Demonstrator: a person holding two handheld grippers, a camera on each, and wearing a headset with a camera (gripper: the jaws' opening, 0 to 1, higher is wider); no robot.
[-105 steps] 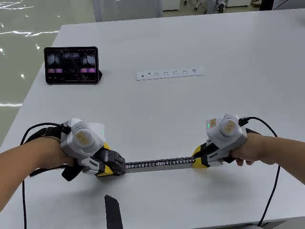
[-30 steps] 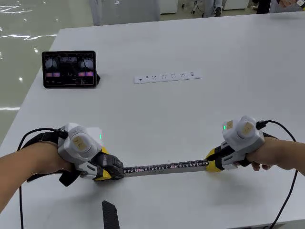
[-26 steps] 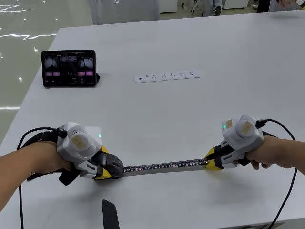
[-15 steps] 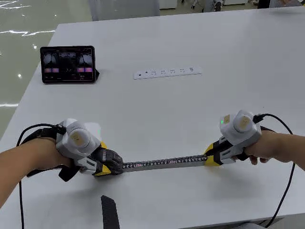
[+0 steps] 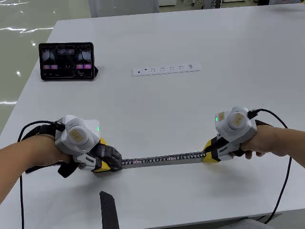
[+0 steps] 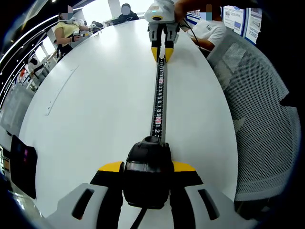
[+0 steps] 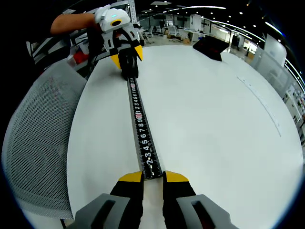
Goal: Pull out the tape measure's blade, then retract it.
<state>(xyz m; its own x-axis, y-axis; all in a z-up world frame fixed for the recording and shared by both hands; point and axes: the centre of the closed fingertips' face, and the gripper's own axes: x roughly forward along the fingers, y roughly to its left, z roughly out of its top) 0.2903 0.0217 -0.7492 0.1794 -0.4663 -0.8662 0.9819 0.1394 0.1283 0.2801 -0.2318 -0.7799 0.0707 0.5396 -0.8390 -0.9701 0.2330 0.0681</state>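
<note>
Left gripper [image 6: 147, 168]: jaws clenched on the black tape measure case [image 5: 109, 157], one yellow-tipped jaw on each side of it. The case sits at the near left of the white workbench [image 5: 200, 109], on or just above the surface; contact cannot be told. Right gripper [image 7: 153, 177]: jaws closed on the free end of the blade [image 5: 162, 158], which ends between its yellow tips at the near right of the bench. The blade is drawn out and runs straight from the case rightward to the right gripper, low over the tabletop and roughly parallel to the near edge. Printed numerals are legible along it in both gripper views. Each gripper is held in a hand, and a black cable [image 5: 281, 157] trails from the right one toward the near edge. At the far left a tablet [image 5: 66, 61] stands propped with its screen lit. A white power strip [image 5: 166, 69] lies flat right of it, well apart from the tape. A black strap-like piece [image 5: 108, 212] lies at the near edge, below the case. A grey mesh chair [image 6: 267, 133] sits just off the bench's near side.
</note>
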